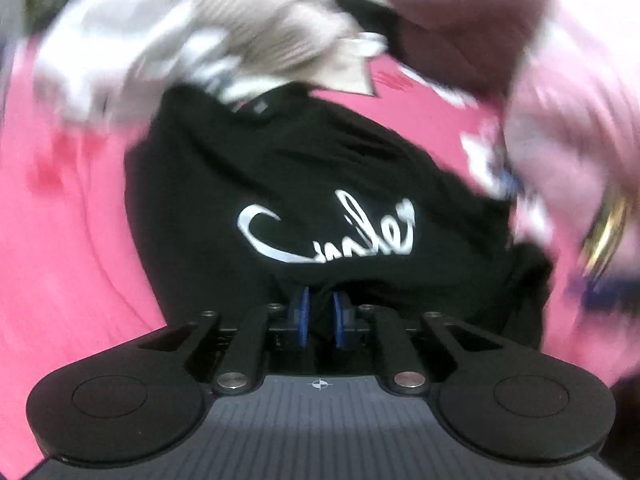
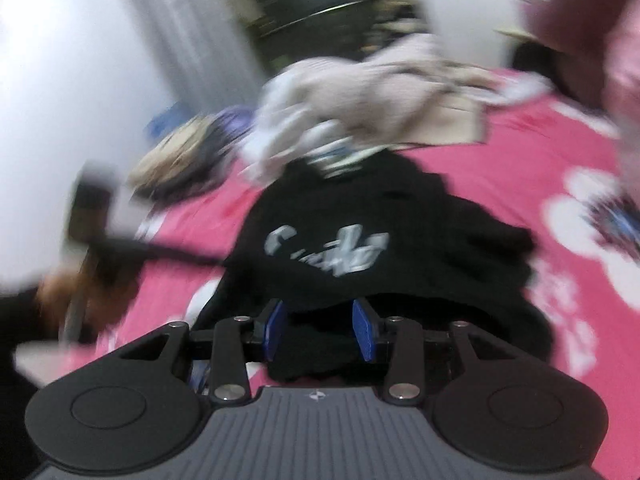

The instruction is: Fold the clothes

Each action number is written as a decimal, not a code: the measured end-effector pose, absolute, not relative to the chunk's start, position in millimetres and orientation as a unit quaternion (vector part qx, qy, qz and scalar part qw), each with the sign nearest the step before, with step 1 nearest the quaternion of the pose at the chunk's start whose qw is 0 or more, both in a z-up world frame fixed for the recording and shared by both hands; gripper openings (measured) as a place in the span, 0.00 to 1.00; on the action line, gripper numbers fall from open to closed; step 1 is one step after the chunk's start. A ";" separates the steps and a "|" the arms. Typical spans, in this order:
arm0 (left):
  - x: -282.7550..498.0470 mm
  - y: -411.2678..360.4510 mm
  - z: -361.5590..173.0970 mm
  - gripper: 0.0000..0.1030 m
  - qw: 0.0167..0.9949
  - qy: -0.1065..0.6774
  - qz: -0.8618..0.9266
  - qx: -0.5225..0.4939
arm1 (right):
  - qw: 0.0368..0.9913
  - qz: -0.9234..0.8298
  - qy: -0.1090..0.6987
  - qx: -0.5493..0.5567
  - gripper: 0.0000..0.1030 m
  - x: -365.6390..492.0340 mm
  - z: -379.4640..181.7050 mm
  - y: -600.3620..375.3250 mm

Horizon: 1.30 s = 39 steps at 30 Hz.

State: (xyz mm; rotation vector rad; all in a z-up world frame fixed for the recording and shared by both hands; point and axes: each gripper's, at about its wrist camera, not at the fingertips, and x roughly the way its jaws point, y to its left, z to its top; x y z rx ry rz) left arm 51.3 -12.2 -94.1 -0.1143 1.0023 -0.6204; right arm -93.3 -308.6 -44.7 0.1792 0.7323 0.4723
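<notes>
Pinching black shirt (image 1: 280,184) hem: left gripper (image 1: 319,322), angled down.

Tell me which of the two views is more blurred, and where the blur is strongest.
Right wrist view: blurrier; the white lettering on the black cotton shirt smears. Left wrist view: lettering readable; the pale clothes pile streaks. Both bend at the fisheye edges.
</notes>
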 end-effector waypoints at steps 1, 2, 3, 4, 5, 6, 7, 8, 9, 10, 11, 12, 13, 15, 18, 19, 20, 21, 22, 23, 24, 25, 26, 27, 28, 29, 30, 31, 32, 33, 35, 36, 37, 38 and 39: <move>63.6 -5.4 -98.7 0.11 0.814 0.495 -0.287 -0.097 | 0.901 0.240 0.356 0.061 0.41 -90.7 -47.8 -295.0; 75.9 1.4 -103.3 0.11 0.797 0.517 -0.280 -0.139 | 0.899 0.251 0.358 0.034 0.41 -88.0 -50.8 -281.3; 85.3 7.2 -109.0 0.11 0.783 0.530 -0.275 -0.172 | 0.895 0.262 0.360 0.008 0.41 -85.4 -53.9 -267.6; 94.7 12.9 -114.7 0.11 0.769 0.543 -0.269 -0.204 | 0.891 0.273 0.362 -0.016 0.41 -82.5 -57.3 -254.5; 99.5 15.5 -118.2 0.11 0.763 0.547 -0.266 -0.220 | 0.887 0.282 0.365 -0.036 0.41 -78.7 -62.2 -243.3; 104.2 18.0 -122.8 0.11 0.754 0.551 -0.267 -0.238 | 0.882 0.288 0.367 -0.059 0.41 -74.5 -68.1 -232.2; 107.0 20.7 -125.9 0.11 0.745 0.554 -0.268 -0.257 | 0.878 0.292 0.371 -0.085 0.43 -70.0 -74.7 -221.3; 109.8 23.3 -128.9 0.13 0.736 0.556 -0.269 -0.277 | 0.873 0.291 0.374 -0.114 0.46 -66.4 -81.4 -212.1; 110.6 26.1 -130.1 0.18 0.734 0.551 -0.269 -0.292 | 0.870 0.283 0.375 -0.147 0.53 -63.9 -88.4 -203.5; 110.6 29.3 -129.6 0.22 0.737 0.540 -0.271 -0.303 | 0.866 0.276 0.376 -0.181 0.53 -61.5 -95.4 -195.0; 110.5 32.4 -129.0 0.30 0.740 0.529 -0.272 -0.314 | 0.862 0.268 0.377 -0.209 0.53 -59.0 -101.4 -188.4; 109.1 35.4 -127.6 0.33 0.743 0.518 -0.274 -0.323 | 0.861 0.260 0.378 -0.219 0.49 -56.9 -104.4 -187.7; 108.4 37.8 -126.3 0.33 0.745 0.510 -0.278 -0.328 | 0.860 0.252 0.379 -0.230 0.43 -54.7 -107.3 -187.0; 103.7 38.4 -121.8 0.35 0.753 0.504 -0.288 -0.312 | 0.870 0.240 0.381 -0.202 0.30 -49.4 -103.7 -197.2; 89.1 34.0 -110.4 0.49 0.775 0.494 -0.313 -0.239 | 0.889 0.223 0.383 -0.116 0.14 -40.7 -89.8 -223.0; 81.6 30.5 -107.0 0.53 0.780 0.491 -0.326 -0.211 | 0.894 0.217 0.382 -0.087 0.11 -37.8 -85.2 -231.6; 74.2 27.0 -103.6 0.59 0.784 0.487 -0.339 -0.182 | 0.898 0.210 0.383 -0.056 0.10 -34.1 -81.4 -241.3; 65.3 19.8 -102.8 0.64 0.792 0.483 -0.344 -0.143 | 0.900 0.201 0.385 -0.018 0.07 -28.3 -80.0 -254.1; 56.4 12.5 -102.0 0.66 0.799 0.478 -0.349 -0.105 | 0.902 0.191 0.388 0.020 0.04 -22.4 -78.7 -267.0; 47.5 5.1 -101.3 0.67 0.805 0.472 -0.354 -0.066 | 0.901 0.183 0.389 0.060 0.04 -17.0 -77.5 -279.9; 42.3 -2.5 -103.0 0.67 0.810 0.468 -0.351 -0.036 | 0.898 0.180 0.387 0.104 0.04 -12.6 -76.7 -292.9; 38.5 -9.4 -105.7 0.66 0.815 0.464 -0.347 -0.012 | 0.894 0.176 0.386 0.147 0.03 -8.8 -75.9 -305.5; 35.0 -15.4 -108.7 0.63 0.821 0.456 -0.342 0.010 | 0.887 0.175 0.384 0.187 0.03 -6.6 -75.4 -317.1; 30.8 -22.1 -110.4 0.54 0.829 0.445 -0.338 0.030 | 0.879 0.175 0.381 0.225 0.02 -5.2 -75.2 -328.1; 27.4 -24.8 -111.5 0.45 0.834 0.436 -0.335 0.043 | 0.872 0.177 0.376 0.259 0.02 -5.6 -74.7 -338.0; 25.9 -26.5 -112.2 0.33 0.835 0.436 -0.333 0.046 | 0.867 0.179 0.372 0.278 0.02 -8.1 -73.4 -344.4; 24.4 -28.2 -112.9 0.22 0.836 0.436 -0.331 0.049 | 0.862 0.182 0.369 0.297 0.02 -10.6 -72.2 -350.9; 23.0 -26.3 -112.1 0.16 0.836 0.438 -0.329 0.042 | 0.856 0.185 0.365 0.316 0.02 -13.1 -71.0 -357.4; 22.0 -22.8 -110.8 0.11 0.836 0.438 -0.329 0.035 | 0.851 0.188 0.362 0.330 0.02 -16.1 -69.6 -362.8; 21.0 -19.2 -109.6 0.08 0.836 0.439 -0.328 0.028 | 0.851 0.189 0.363 0.329 0.02 -20.3 -67.6 -365.3; 19.8 -11.3 -104.6 0.07 0.831 0.447 -0.331 0.015 | 0.858 0.197 0.364 0.304 0.02 -29.6 -60.9 -362.6; 20.7 -7.5 -102.3 0.07 0.827 0.451 -0.336 0.003 | 0.864 0.203 0.364 0.283 0.03 -34.2 -57.0 -357.4; 18.5 -1.4 -99.8 0.06 0.820 0.459 -0.343 -0.010 | 0.870 0.211 0.367 0.253 0.05 -38.1 -53.5 -347.5; 16.3 4.7 -97.3 0.06 0.812 0.467 -0.349 -0.023 | 0.874 0.219 0.370 0.224 0.05 -41.9 -49.9 -337.6; 14.0 10.8 -94.8 0.06 0.804 0.474 -0.356 -0.036 | 0.879 0.227 0.373 0.194 0.06 -45.7 -46.4 -327.7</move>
